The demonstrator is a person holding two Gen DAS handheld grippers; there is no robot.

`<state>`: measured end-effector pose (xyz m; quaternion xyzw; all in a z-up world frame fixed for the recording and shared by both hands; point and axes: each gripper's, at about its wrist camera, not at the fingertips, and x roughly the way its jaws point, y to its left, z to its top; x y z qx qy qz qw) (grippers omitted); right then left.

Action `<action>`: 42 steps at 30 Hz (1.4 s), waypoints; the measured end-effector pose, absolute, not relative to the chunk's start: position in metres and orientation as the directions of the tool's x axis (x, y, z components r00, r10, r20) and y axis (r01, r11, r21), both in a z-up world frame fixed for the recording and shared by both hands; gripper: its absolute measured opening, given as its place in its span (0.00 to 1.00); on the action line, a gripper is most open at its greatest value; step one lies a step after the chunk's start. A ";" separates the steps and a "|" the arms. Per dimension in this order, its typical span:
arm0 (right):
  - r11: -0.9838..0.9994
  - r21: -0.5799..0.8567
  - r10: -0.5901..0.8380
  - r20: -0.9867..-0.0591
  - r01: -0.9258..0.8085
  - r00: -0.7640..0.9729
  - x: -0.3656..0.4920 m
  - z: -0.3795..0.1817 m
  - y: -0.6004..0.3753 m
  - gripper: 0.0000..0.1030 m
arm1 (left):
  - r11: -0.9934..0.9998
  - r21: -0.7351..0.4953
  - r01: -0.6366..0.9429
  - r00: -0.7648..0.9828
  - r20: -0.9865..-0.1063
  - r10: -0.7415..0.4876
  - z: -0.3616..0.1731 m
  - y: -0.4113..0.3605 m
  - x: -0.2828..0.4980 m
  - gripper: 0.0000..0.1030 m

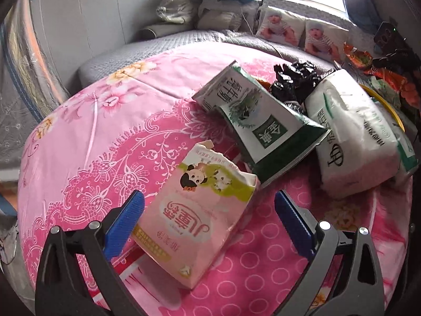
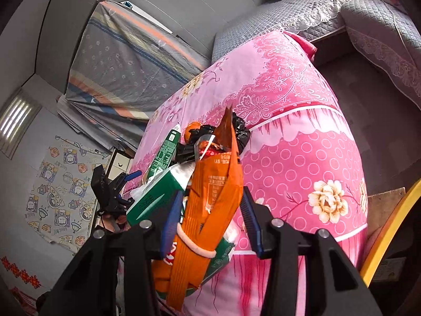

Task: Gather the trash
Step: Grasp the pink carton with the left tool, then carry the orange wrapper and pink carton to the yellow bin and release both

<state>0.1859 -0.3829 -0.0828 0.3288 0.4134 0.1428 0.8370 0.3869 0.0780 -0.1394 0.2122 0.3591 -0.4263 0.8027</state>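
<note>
In the left wrist view my left gripper (image 1: 209,210) is open with a torn pink milk carton (image 1: 202,210) lying between its blue fingers on the pink floral tablecloth (image 1: 105,131). Behind it lie a green and white carton (image 1: 260,121), a white tissue pack (image 1: 360,134) and a crumpled black bag (image 1: 294,79). In the right wrist view my right gripper (image 2: 210,202) is shut on a folded orange snack wrapper (image 2: 210,197), held above the table's corner. The left gripper (image 2: 115,189) shows there at the left.
A yellow-rimmed bin (image 1: 389,108) (image 2: 389,226) stands at the table's right side. A grey quilted sofa (image 1: 184,39) with baby-print cushions (image 1: 297,29) lies behind the table. A folded mattress (image 2: 126,60) leans on the wall.
</note>
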 end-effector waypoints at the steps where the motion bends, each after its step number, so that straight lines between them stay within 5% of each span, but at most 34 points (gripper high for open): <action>1: 0.743 0.669 0.514 -0.599 0.031 0.614 0.187 -0.084 -0.382 0.41 | 0.540 0.031 0.841 0.368 -0.765 -0.529 -0.142 0.077 0.390 0.92; 5: 0.740 0.672 0.520 -0.600 0.031 0.607 0.187 -0.086 -0.379 0.41 | 0.528 0.013 0.849 0.332 -0.790 -0.516 -0.152 0.076 0.399 0.89; 13: 0.742 0.670 0.506 -0.594 0.036 0.626 0.174 -0.081 -0.382 0.41 | 0.574 -0.018 0.819 0.344 -0.785 -0.515 -0.151 0.087 0.405 0.19; 23: 0.733 0.681 0.517 -0.548 -0.009 0.658 0.144 -0.066 -0.382 0.41 | 0.666 0.004 0.746 0.498 -0.666 -0.555 -0.098 0.116 0.367 0.16; 32: 0.700 0.712 0.570 -0.508 -0.058 0.646 0.119 -0.072 -0.375 0.41 | 0.789 -0.018 0.614 0.690 -0.472 -0.548 -0.037 0.134 0.266 0.16; 42: 0.679 0.729 0.592 -0.476 -0.084 0.650 0.091 -0.077 -0.379 0.41 | 0.788 -0.047 0.614 0.717 -0.383 -0.582 -0.012 0.083 0.169 0.17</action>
